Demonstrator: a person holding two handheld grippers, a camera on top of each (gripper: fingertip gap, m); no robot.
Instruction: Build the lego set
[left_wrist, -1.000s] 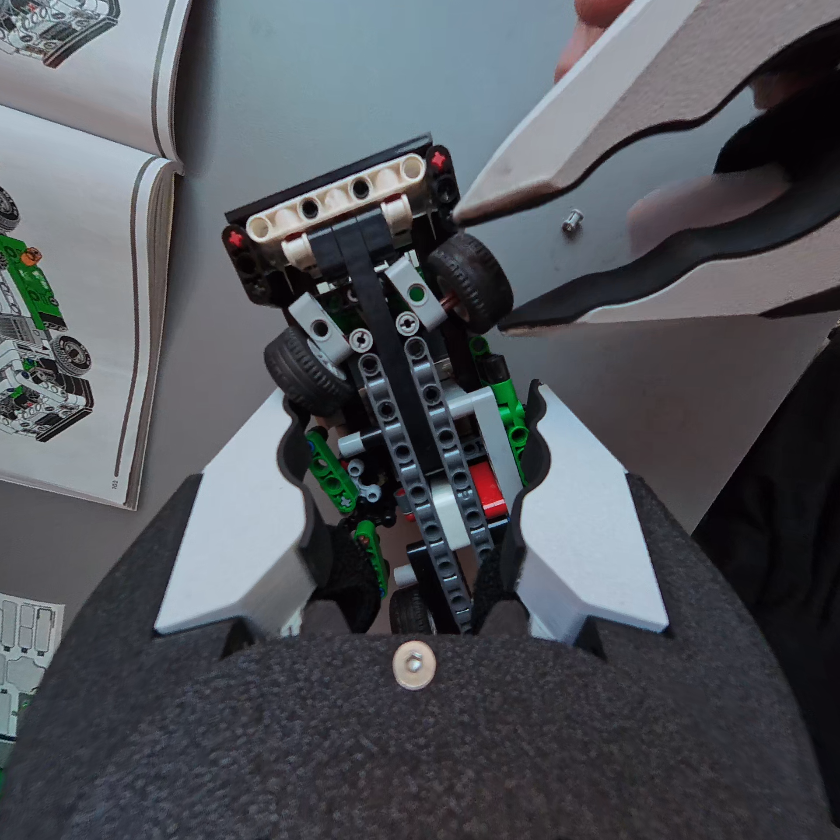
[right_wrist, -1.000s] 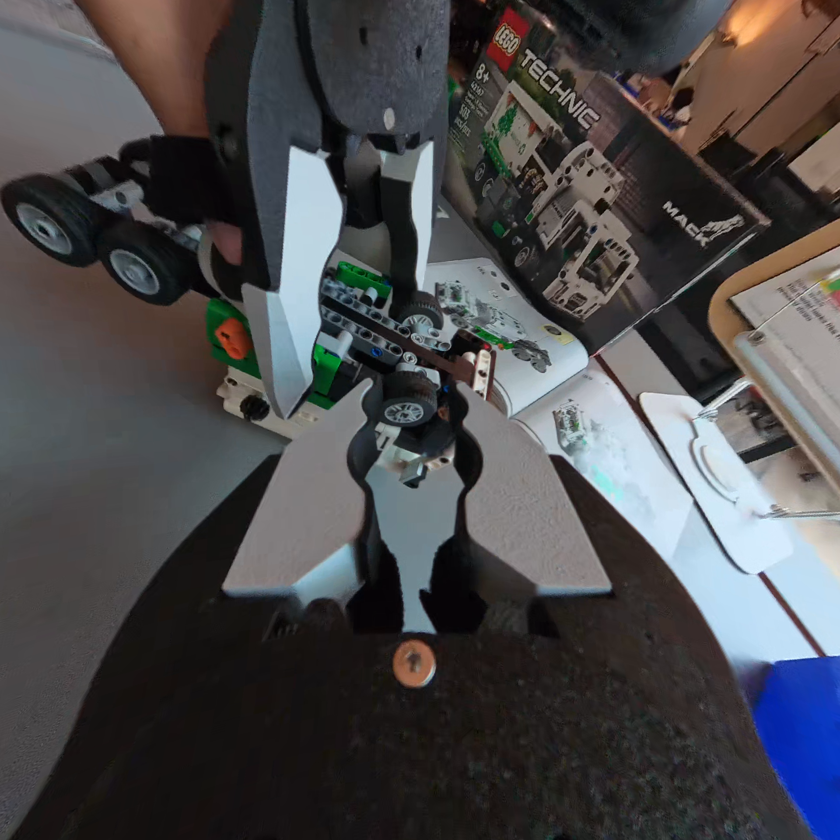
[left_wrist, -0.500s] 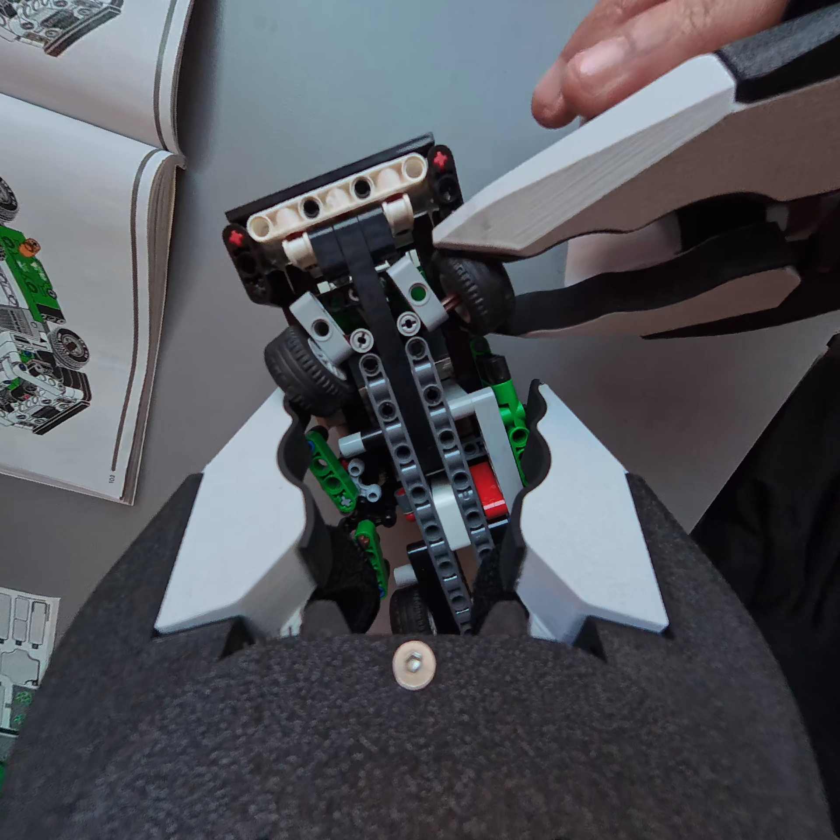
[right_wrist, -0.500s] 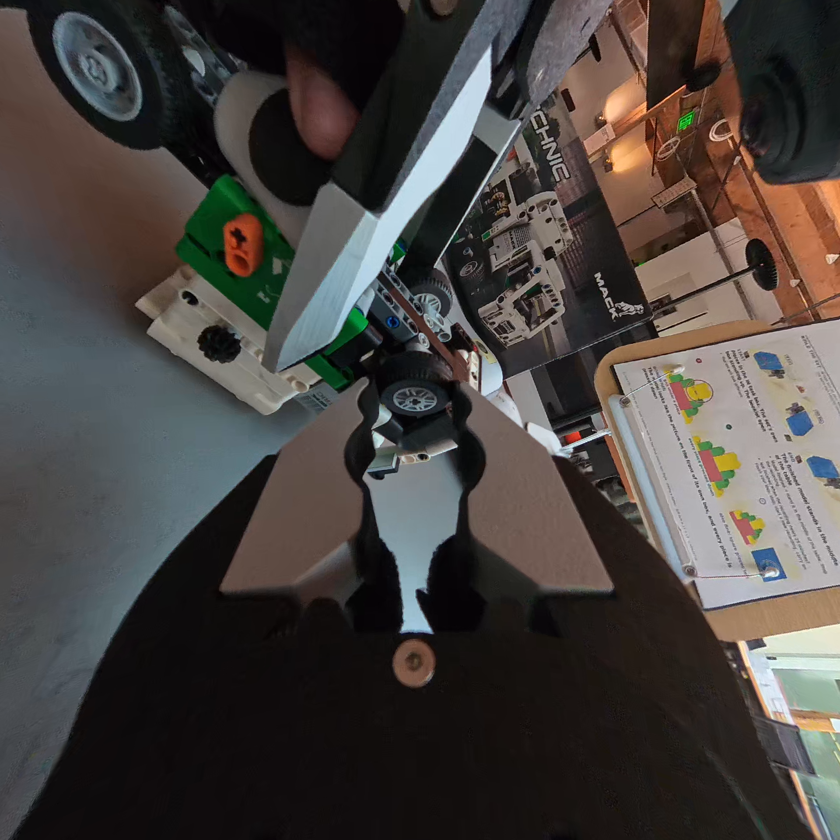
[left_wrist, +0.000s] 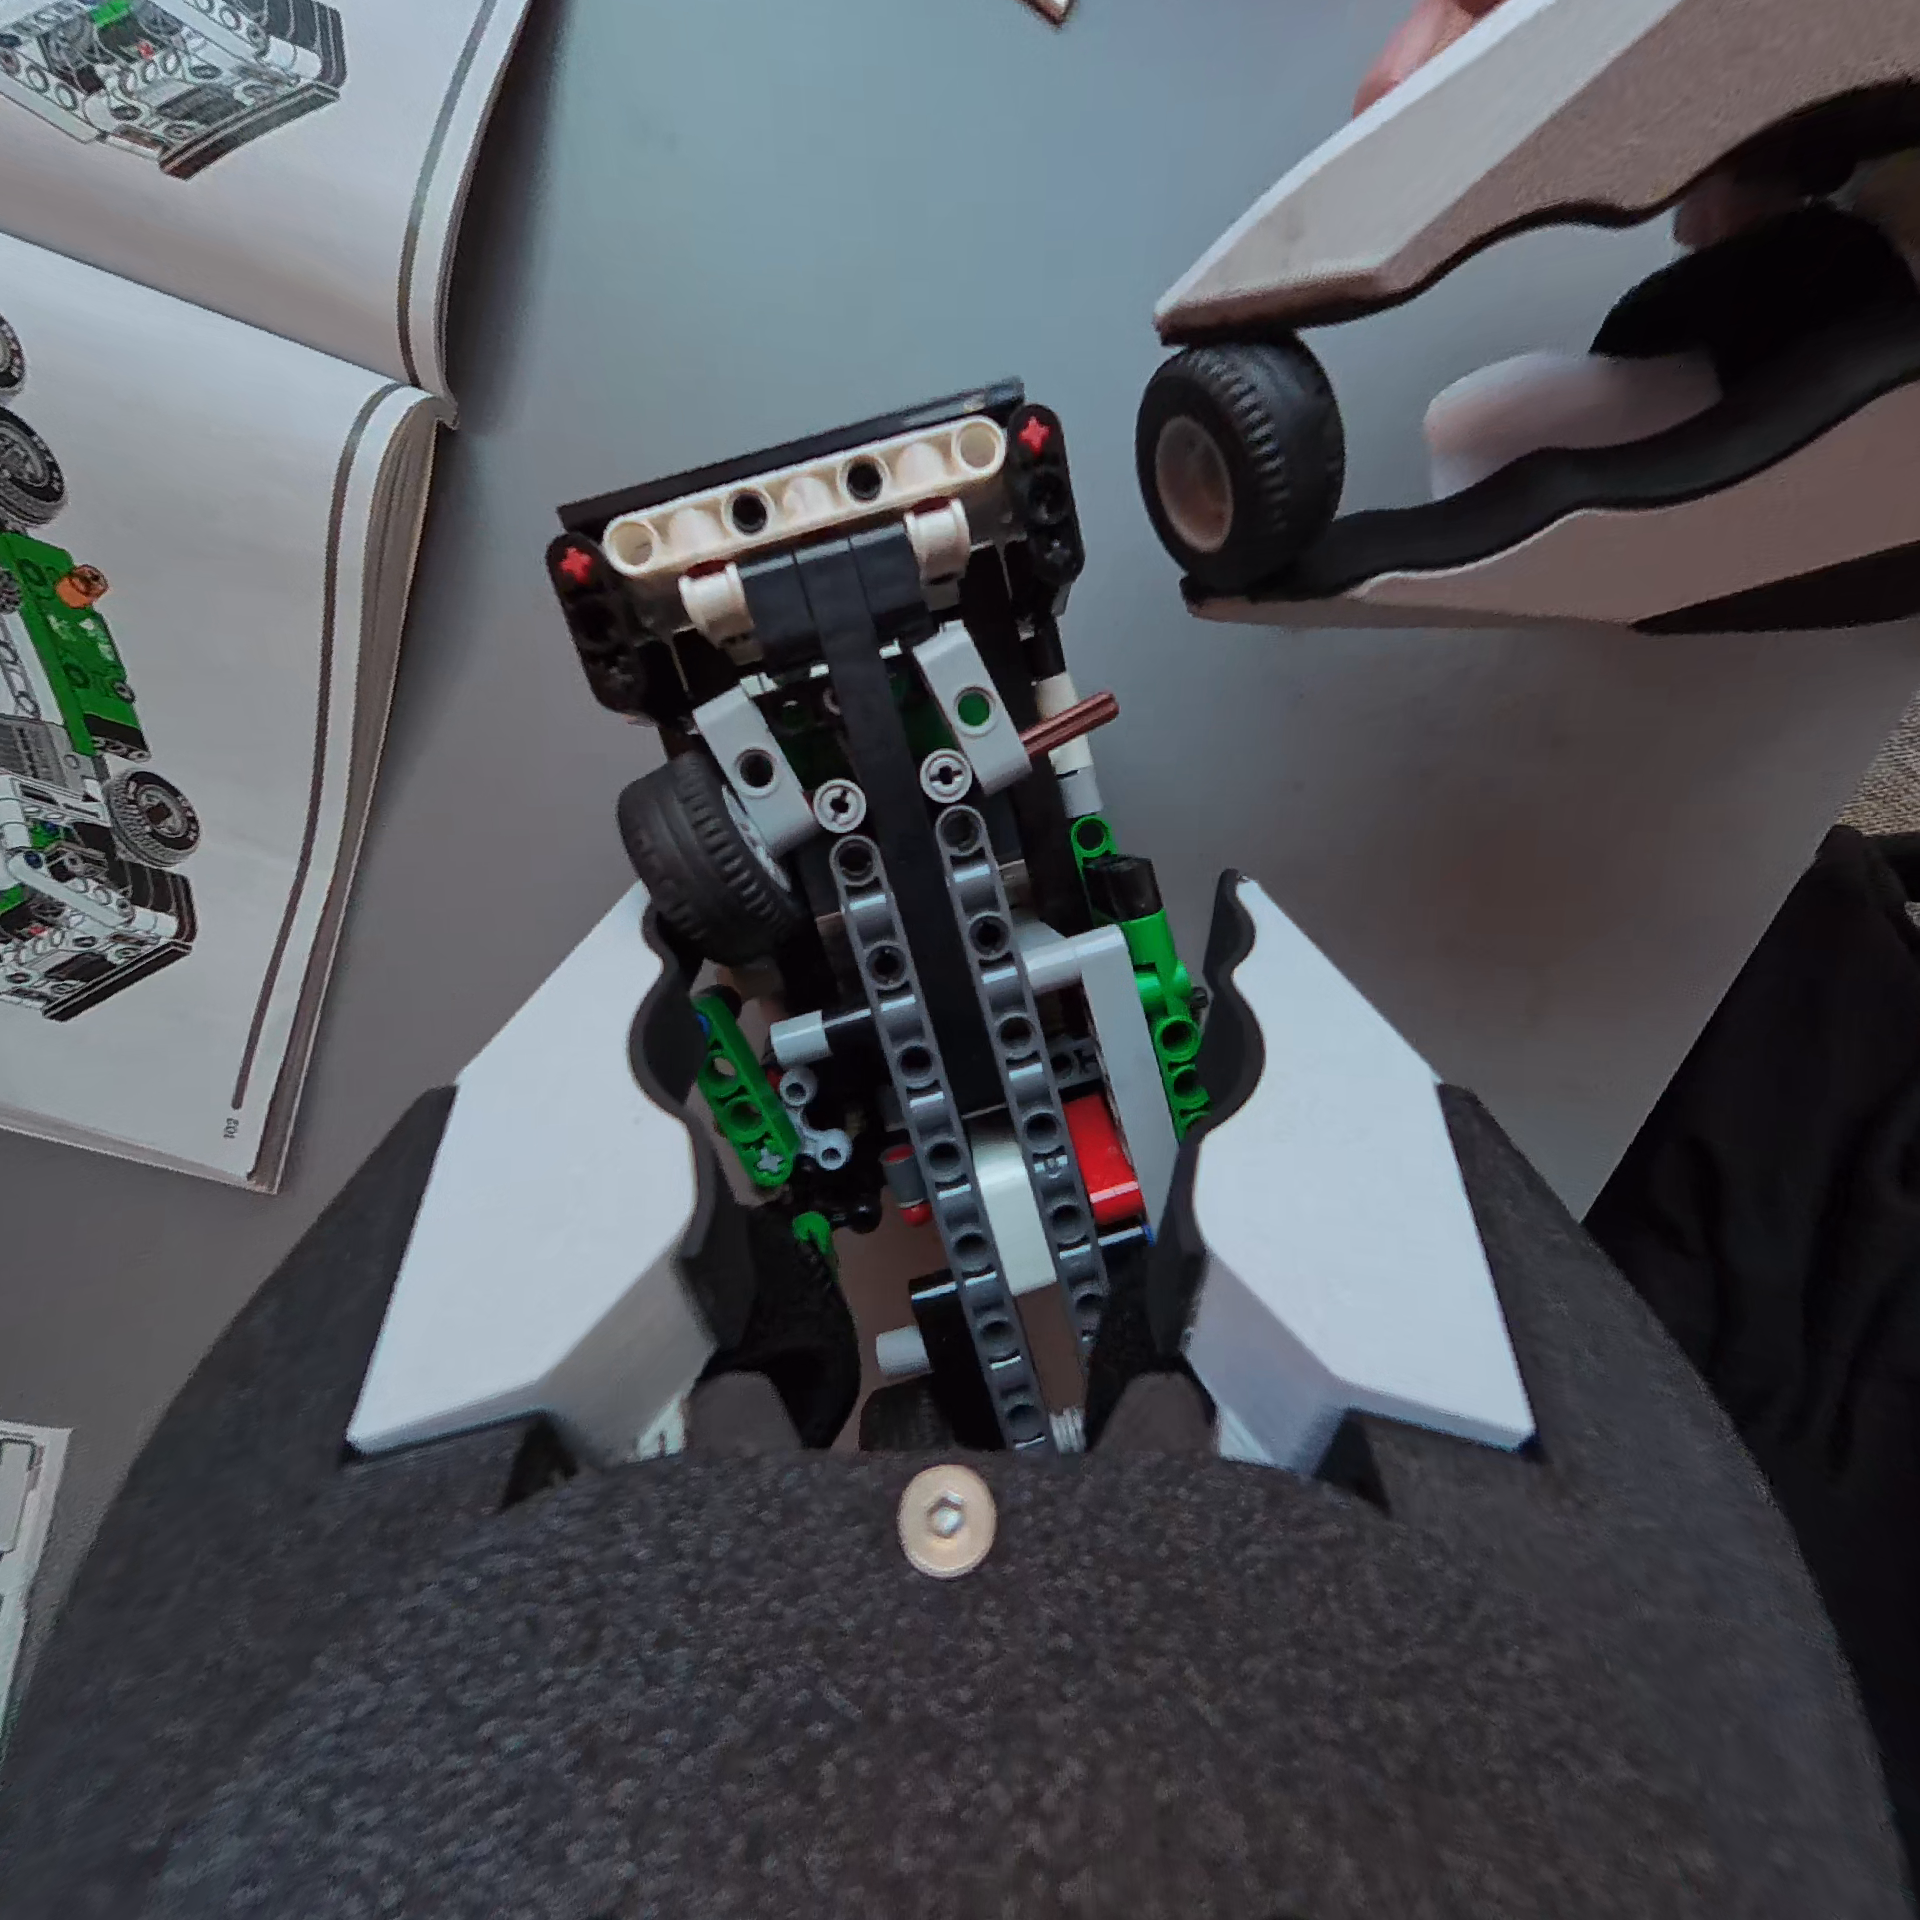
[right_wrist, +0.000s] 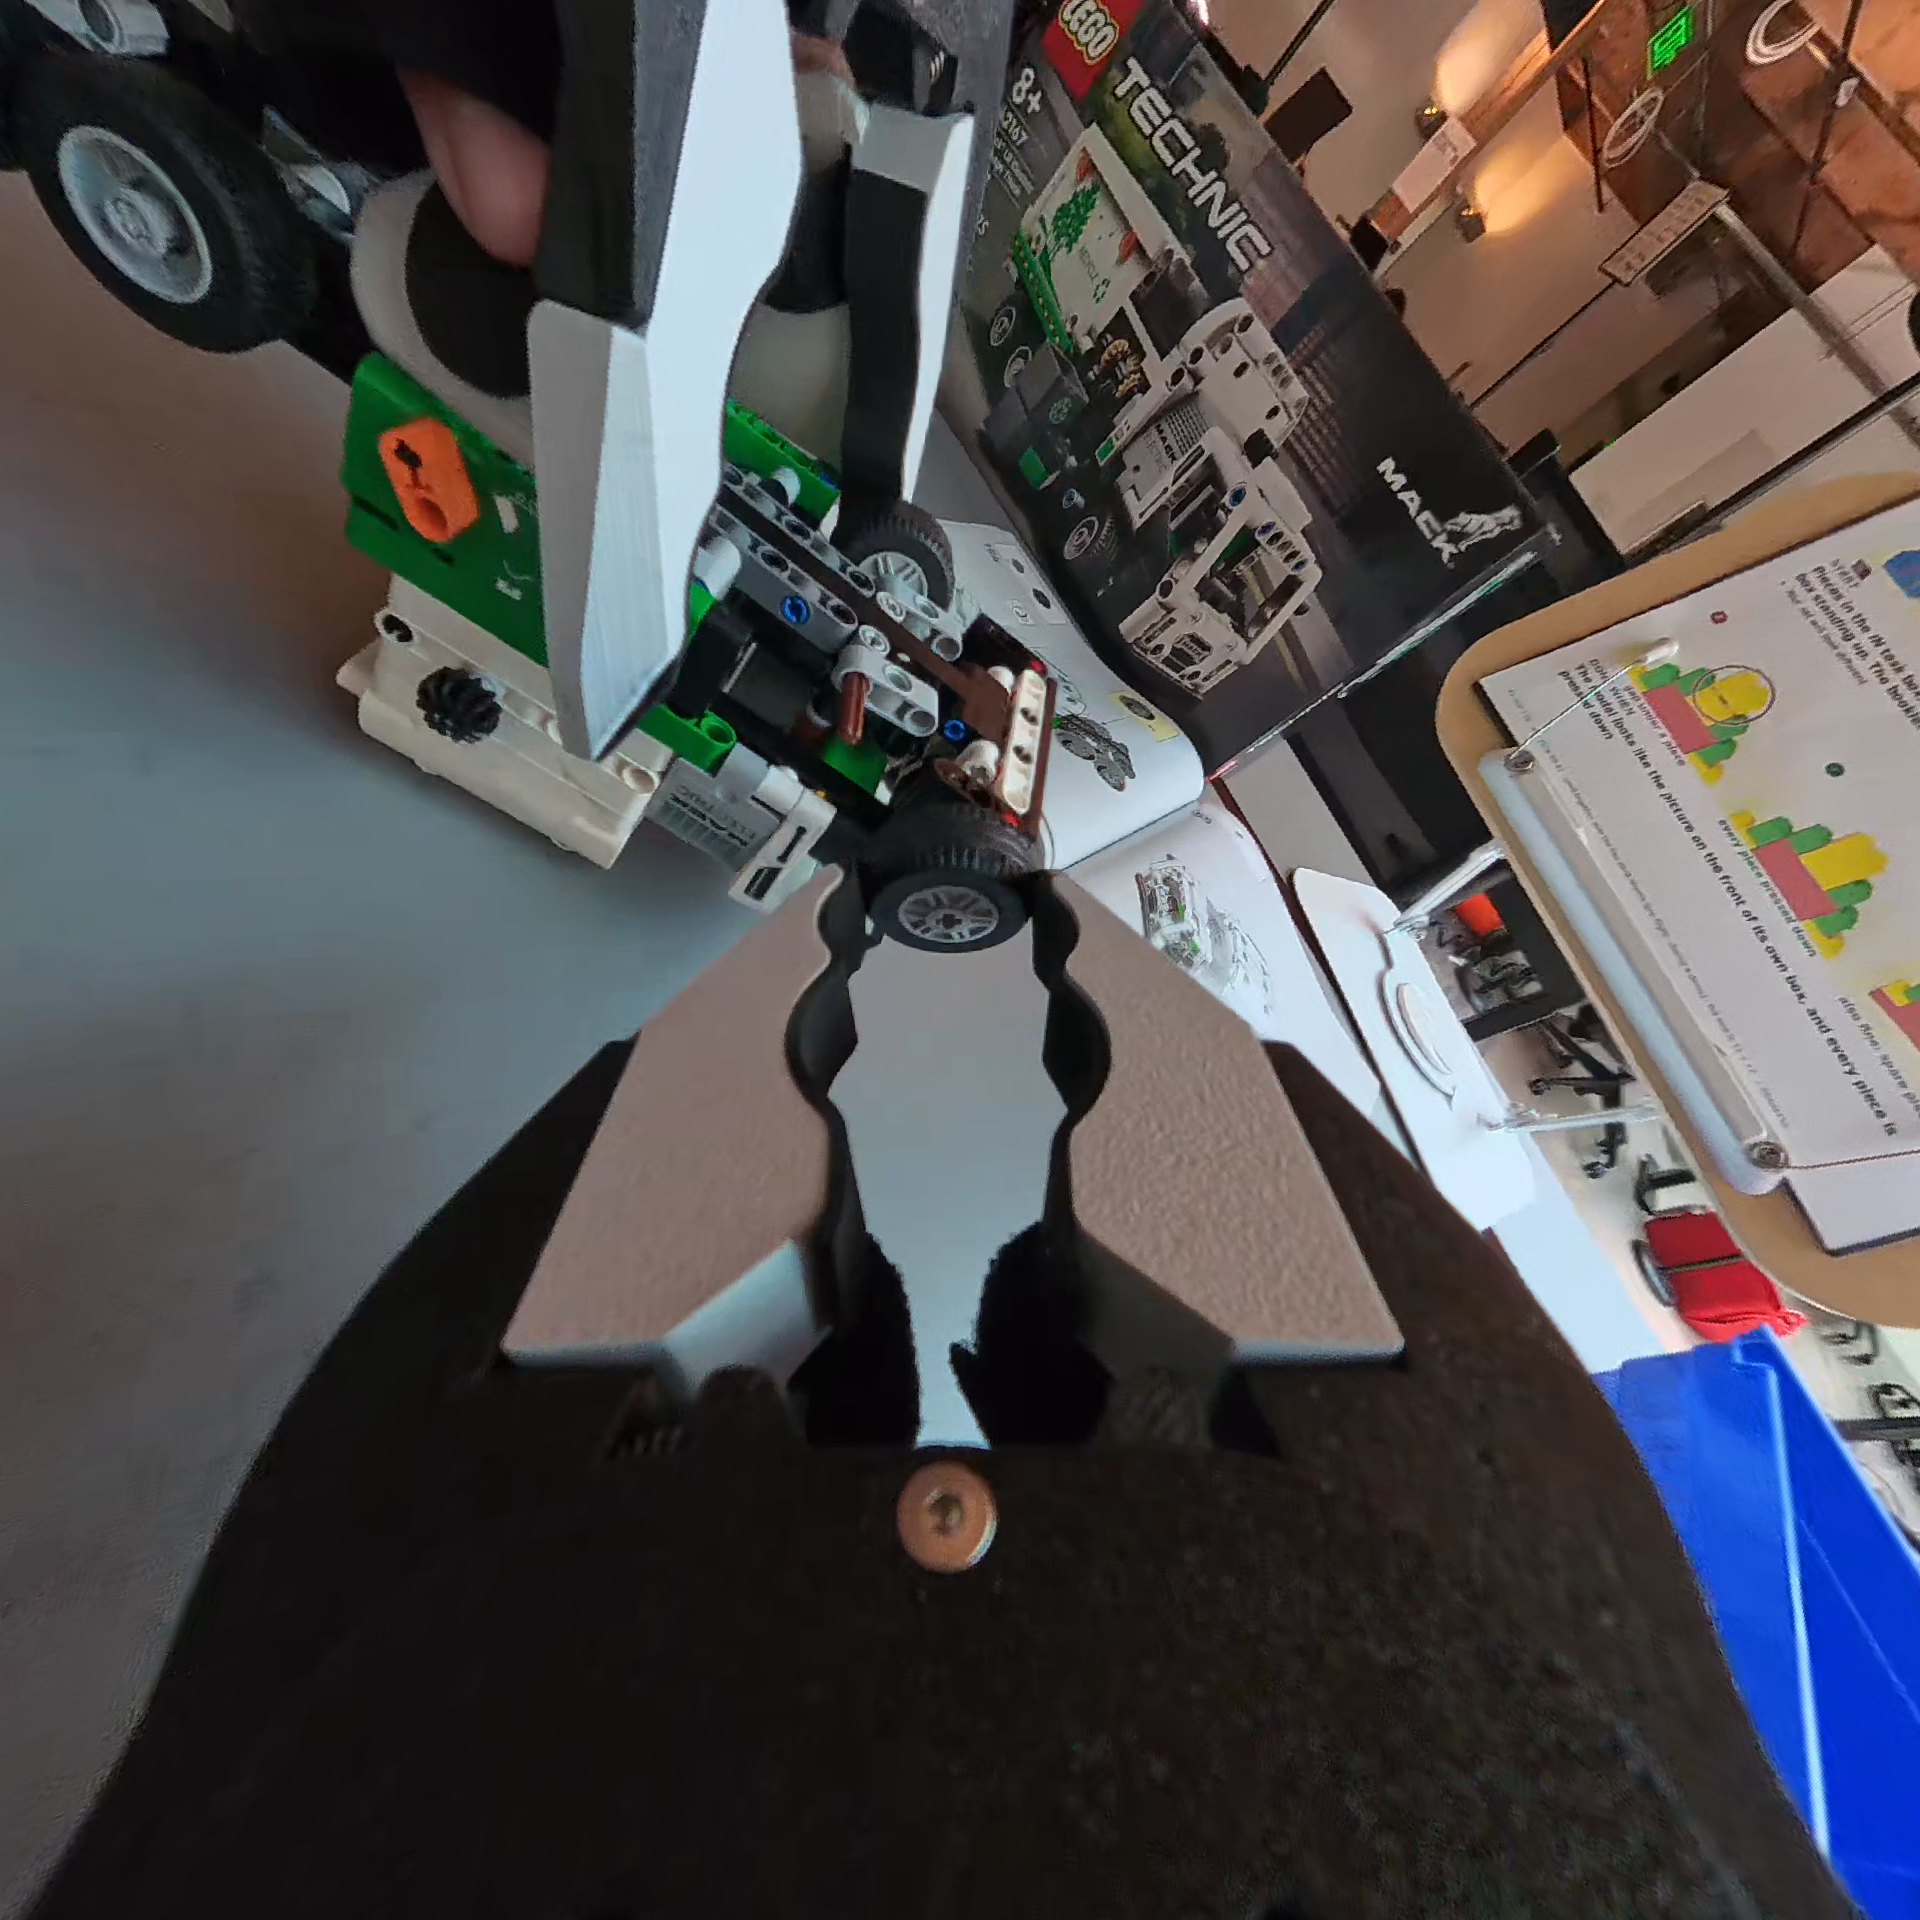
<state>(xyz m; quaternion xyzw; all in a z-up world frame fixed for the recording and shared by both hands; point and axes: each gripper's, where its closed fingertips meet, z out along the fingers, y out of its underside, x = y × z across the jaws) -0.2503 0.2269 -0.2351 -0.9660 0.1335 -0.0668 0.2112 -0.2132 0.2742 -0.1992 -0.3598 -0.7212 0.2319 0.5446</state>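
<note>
My left gripper (left_wrist: 940, 904) is shut on the upside-down Lego truck (left_wrist: 914, 1039), which it holds by its sides above the grey table. One black wheel (left_wrist: 707, 873) sits on the truck's left side. A bare brown axle (left_wrist: 1070, 722) sticks out on its right side. My right gripper (left_wrist: 1179, 457) is shut on a loose black wheel (left_wrist: 1236, 478), held apart from the axle at the upper right. In the right wrist view the same wheel (right_wrist: 951, 899) is pinched between my right gripper's tips (right_wrist: 943, 894), just in front of the truck (right_wrist: 790, 644).
An open instruction booklet (left_wrist: 208, 520) lies to the left, with a sticker sheet (left_wrist: 21, 1507) below it. The Lego box (right_wrist: 1195, 395) stands behind the truck. A laminated picture sheet (right_wrist: 1714, 883) and a blue bin (right_wrist: 1766, 1558) are to the right.
My right gripper closed on the truck's right-hand wheel and drew it off to the right. The brown axle is now bare. The left gripper kept hold of the truck.
</note>
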